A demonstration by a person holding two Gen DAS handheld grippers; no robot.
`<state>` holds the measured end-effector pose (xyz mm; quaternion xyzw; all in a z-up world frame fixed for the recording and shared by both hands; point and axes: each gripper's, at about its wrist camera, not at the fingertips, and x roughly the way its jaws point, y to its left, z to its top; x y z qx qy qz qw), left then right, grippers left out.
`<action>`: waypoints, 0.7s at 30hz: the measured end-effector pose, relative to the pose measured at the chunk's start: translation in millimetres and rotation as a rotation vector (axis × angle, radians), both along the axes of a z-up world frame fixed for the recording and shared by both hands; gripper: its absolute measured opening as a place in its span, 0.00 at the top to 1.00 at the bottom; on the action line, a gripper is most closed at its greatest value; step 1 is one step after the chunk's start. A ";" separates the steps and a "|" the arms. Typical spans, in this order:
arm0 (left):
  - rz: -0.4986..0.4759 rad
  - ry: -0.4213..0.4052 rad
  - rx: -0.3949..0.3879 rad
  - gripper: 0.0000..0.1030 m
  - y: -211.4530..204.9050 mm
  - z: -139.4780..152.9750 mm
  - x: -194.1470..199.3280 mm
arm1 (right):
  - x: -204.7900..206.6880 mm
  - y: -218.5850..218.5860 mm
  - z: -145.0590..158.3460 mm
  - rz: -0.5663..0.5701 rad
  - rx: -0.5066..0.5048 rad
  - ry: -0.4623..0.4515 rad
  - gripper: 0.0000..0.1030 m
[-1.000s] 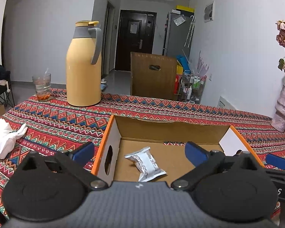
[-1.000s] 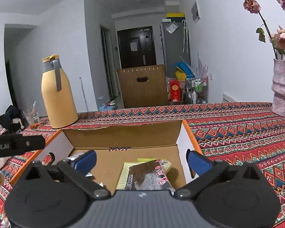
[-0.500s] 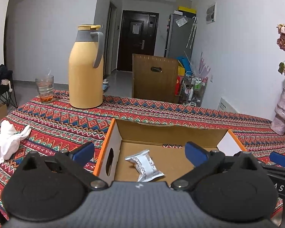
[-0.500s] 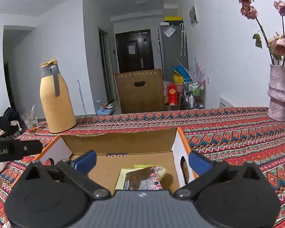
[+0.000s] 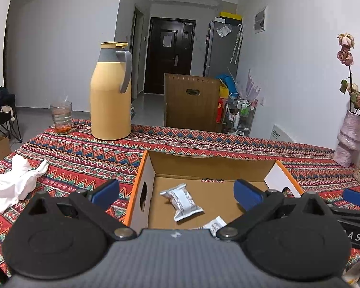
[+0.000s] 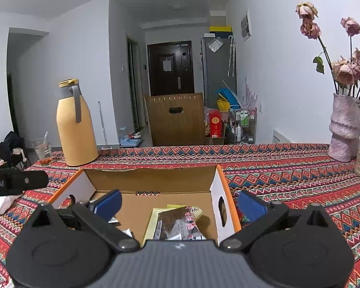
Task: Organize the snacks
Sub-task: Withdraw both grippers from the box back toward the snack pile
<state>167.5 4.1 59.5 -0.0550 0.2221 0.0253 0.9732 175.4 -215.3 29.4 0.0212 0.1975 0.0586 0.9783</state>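
Patterned tablecloth [image 5: 88, 158] across mid-frame, yellow thermos [image 5: 111, 91] upper left. Since a second ago, both views pulled back and up from the cardboard box [image 5: 211, 165]; thermos smaller. Left gripper [image 5: 175, 192] and right gripper [image 6: 178, 202] spread wide, empty. Probably drop finished, next snack wanted. White snack packet [image 5: 181, 201] on box floor, lower centre, long axis upper left to lower right. Brown snack packet [image 6: 177, 223] flat, pointing away.

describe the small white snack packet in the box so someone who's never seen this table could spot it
On the patterned tablecloth sits an open cardboard box with orange edges. The white snack packet lies on its floor near the left wall, silvery-white with crimped ends.
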 end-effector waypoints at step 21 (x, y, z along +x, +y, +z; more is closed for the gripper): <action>-0.022 0.030 0.001 0.00 24.2 -21.9 -88.3 | -103.3 -1.1 -25.0 0.031 -0.002 0.057 0.00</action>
